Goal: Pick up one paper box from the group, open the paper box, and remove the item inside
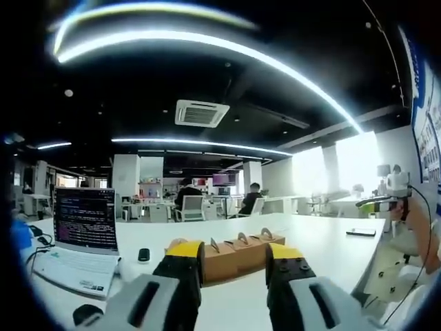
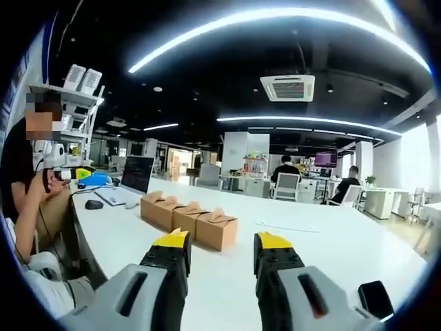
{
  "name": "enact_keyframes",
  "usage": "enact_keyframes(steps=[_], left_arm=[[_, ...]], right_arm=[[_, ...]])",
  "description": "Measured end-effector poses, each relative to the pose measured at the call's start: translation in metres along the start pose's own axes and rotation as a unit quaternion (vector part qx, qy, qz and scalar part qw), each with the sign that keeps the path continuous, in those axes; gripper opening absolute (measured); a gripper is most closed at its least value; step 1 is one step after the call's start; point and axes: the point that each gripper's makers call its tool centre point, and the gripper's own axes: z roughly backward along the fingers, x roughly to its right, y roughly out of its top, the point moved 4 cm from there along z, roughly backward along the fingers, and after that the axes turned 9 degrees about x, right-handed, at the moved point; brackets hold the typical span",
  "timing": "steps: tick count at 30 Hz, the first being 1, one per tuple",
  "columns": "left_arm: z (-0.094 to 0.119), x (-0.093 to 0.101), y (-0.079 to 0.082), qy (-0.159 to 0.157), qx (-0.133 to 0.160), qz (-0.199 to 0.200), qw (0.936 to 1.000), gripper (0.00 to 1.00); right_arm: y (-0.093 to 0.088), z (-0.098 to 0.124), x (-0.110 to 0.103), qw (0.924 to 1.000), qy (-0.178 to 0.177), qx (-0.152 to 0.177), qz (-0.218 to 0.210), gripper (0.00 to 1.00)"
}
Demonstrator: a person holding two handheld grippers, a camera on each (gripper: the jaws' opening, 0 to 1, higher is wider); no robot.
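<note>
Three brown paper boxes are sitting in a touching row on the white table, each with a folded tab on top. In the right gripper view they are lying ahead of and slightly left of the right gripper, well apart from its yellow-tipped jaws, which are standing apart and gripping nothing. In the left gripper view the same paper boxes are showing end-on between the jaws of the left gripper, just beyond the tips; its jaws are also standing apart and not touching the cardboard.

An open laptop is showing lines of text too small to read. The left gripper view is also catching a mouse and a phone. The right gripper view is showing a seated person at the table's left edge and a dark phone near the right jaw.
</note>
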Motion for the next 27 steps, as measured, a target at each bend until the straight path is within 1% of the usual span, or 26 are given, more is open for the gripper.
enact_keyframes(steps=[15,21,24,27], left_arm=[[0.000,-0.002,-0.001,0.003,-0.001,-0.001,1.0000,0.37],[0.001,-0.001,0.002,0.001,0.003,0.000,1.0000,0.37],[0.002,-0.001,0.004,0.000,0.006,0.001,1.0000,0.35],[0.003,-0.001,0.002,0.002,0.003,0.002,1.0000,0.34]], right_arm=[[-0.005,-0.004,-0.002,0.9999,0.006,-0.010,-0.003,0.37],[-0.009,-0.006,-0.006,0.9998,0.011,-0.015,-0.007,0.35],[-0.010,-0.007,-0.007,0.9998,0.013,-0.015,-0.008,0.35],[-0.011,-0.009,-0.007,0.9997,0.016,-0.018,-0.010,0.34]])
